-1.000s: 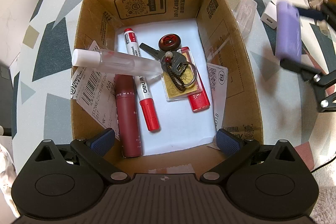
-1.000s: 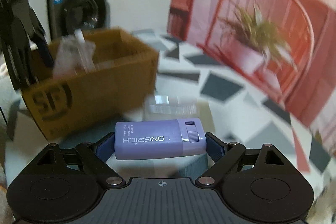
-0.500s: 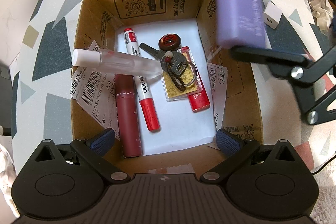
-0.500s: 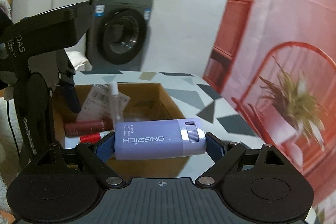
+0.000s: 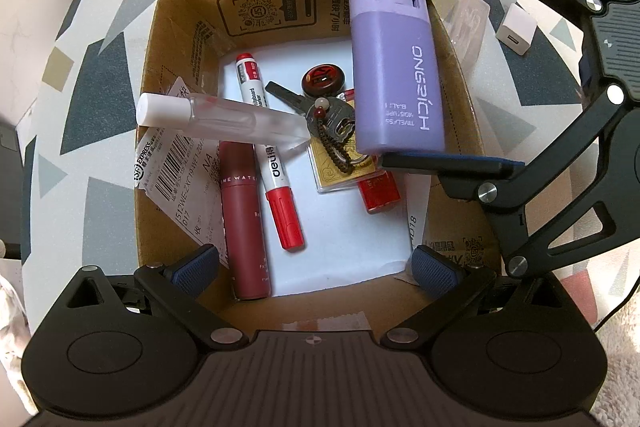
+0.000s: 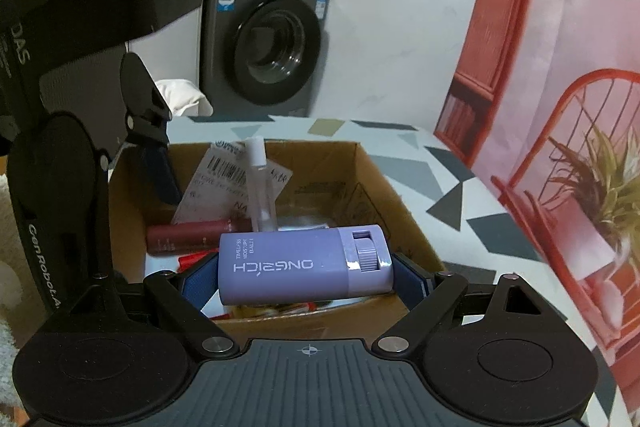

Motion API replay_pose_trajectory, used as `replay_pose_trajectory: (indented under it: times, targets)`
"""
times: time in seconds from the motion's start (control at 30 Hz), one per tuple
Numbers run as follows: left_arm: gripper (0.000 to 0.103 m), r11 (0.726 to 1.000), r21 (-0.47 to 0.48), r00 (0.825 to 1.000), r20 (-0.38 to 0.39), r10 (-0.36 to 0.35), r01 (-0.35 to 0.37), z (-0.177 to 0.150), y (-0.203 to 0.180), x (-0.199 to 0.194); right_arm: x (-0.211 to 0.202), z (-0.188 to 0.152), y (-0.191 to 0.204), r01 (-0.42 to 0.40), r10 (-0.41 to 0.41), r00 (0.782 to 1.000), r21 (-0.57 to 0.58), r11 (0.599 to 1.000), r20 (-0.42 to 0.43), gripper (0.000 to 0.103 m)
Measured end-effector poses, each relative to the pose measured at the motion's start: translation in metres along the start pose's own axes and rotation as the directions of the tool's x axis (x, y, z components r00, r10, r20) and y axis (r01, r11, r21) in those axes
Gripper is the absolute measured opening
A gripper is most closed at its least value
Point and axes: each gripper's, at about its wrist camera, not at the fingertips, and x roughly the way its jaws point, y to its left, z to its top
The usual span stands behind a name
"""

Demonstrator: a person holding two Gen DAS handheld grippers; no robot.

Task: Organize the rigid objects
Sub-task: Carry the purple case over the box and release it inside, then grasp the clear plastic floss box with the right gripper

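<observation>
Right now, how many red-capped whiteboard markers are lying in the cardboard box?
2. One marker lies left of centre, beside the dark red tube. The second marker is mostly hidden under the gold card and keys. Others may be covered.

Tabletop (image 5: 100, 75): white, grey and black angular patches. Open cardboard box (image 5: 152, 131) sits mid-frame. Upper right: clear plastic case (image 5: 470, 23), with white charger block (image 5: 516, 29) just beside it.
</observation>
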Motion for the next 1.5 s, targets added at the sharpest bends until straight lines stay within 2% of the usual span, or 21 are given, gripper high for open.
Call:
replay_pose_trajectory:
  times: [0.3,0.5,0.6,0.8,1.07,1.5]
  targets:
    - [0.103,1.0,0.0,1.0,0.001,0.0,0.0,-0.001,0.0,0.0,-0.002,0.0,0.001,0.009,-0.009,1.0,-0.004,1.0,-0.008,0.087]
    - [0.103,1.0,-0.003,1.0,0.0,-0.005,0.005,-0.001,0.002,0.001,-0.01,-0.002,-0.004,0.033,-0.033,0.999,0.013,0.999,-0.003,0.095]
    - [0.103,1.0,-0.002,1.0,0.001,-0.004,0.004,-0.002,0.002,0.001,-0.018,-0.005,-0.009,0.045,-0.045,0.999,0.029,0.999,0.003,0.095]
    - [0.103,1.0,-0.002,1.0,0.001,-0.004,0.004,-0.003,0.002,0.001,-0.04,-0.015,-0.023,0.092,-0.095,0.995,0.105,0.99,0.031,0.095]
    - [0.103,1.0,-0.002,1.0,0.001,-0.004,0.004,-0.002,0.002,0.001,-0.061,-0.032,-0.042,0.17,-0.176,0.984,0.169,0.971,0.021,0.095]
    - [0.103,1.0,-0.002,1.0,0.001,-0.004,0.004,-0.002,0.002,0.001,-0.053,-0.061,-0.053,0.263,-0.259,0.965,0.227,0.938,-0.048,0.102]
